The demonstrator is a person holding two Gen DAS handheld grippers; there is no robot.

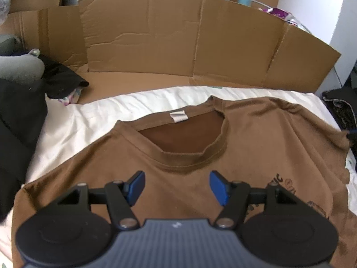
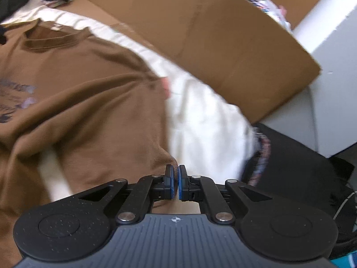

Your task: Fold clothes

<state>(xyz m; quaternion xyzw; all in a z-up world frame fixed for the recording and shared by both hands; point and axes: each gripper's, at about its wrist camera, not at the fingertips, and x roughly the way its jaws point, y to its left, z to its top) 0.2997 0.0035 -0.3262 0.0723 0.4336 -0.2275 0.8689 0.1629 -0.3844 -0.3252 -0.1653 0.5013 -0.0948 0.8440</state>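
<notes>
Right wrist view: the right hand-held gripper [image 2: 176, 182] is pinched closed on the brown T-shirt [image 2: 93, 102] edge, a thin bite that could slip, while the left hand-held gripper [image 1: 177, 186] gapes wide.

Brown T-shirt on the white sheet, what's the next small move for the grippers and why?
Probably lift the right gripper toward the collar: its jaws look shut at the brown T-shirt edge, while the left gripper hangs open above the chest.
</notes>
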